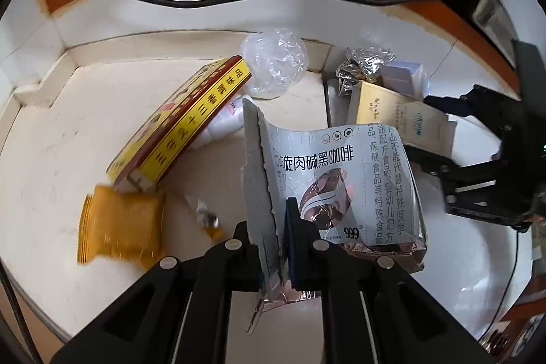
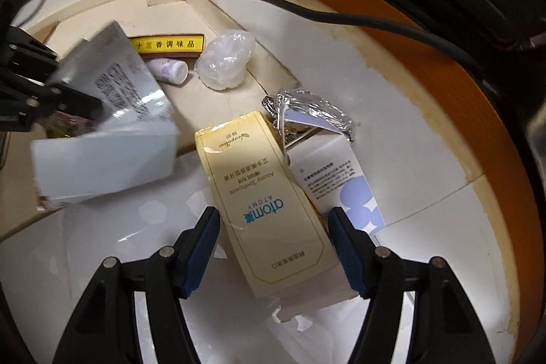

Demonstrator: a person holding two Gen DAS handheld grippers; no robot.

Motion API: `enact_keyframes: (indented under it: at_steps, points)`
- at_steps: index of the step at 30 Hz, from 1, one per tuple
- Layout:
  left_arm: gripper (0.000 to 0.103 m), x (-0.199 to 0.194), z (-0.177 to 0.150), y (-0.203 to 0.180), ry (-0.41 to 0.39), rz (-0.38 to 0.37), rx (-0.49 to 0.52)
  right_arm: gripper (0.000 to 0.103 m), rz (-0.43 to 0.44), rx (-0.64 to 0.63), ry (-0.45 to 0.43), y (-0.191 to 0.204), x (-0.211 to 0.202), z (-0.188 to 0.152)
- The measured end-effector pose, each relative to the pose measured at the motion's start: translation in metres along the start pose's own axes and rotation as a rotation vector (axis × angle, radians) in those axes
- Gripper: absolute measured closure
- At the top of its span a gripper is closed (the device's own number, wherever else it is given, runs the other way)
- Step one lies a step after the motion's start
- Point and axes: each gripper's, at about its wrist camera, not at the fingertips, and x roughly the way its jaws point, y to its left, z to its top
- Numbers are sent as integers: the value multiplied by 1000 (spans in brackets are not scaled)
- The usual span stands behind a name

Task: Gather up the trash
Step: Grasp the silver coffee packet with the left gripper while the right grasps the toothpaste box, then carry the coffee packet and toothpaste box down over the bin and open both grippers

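Observation:
My left gripper (image 1: pixel 273 227) is shut on a torn grey coffee box (image 1: pixel 348 179) and holds it above the floor; it also shows in the right wrist view (image 2: pixel 112 139). My right gripper (image 2: pixel 274 220) is open, its jaws on either side of a cream toothpaste box (image 2: pixel 269 203) that lies on the white floor. Against that box's right side lies a white box with lilac dots (image 2: pixel 334 179). Crumpled foil (image 2: pixel 314 108) lies behind both.
A red-and-yellow seasoning box (image 1: pixel 181 121), a clear plastic wad (image 1: pixel 273 60), a small white bottle (image 2: pixel 170 70), an orange packet (image 1: pixel 123 227) and a small wrapper scrap (image 1: pixel 204 217) lie near the wall corner. A black cable (image 1: pixel 239 0) runs along the orange-edged furniture.

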Motion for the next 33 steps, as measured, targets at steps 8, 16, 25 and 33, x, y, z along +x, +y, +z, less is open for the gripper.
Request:
enact_keyframes:
  at_steps: [8,16,25,33]
  points:
    - [95,-41,-30,-7,-57,48,-60,43,-38,-56,14,17,0,-2]
    - [95,-104,-71,-17,-117,72,-130,46,107,126,-39,16,-56,-30]
    - [95,-162,-148,-60,-174,157,-171,47,280,351,-104,27,-121,-96]
    - [95,-198,-232,-92,-201,274,-245,48,446,342,-135,61,-171,-140]
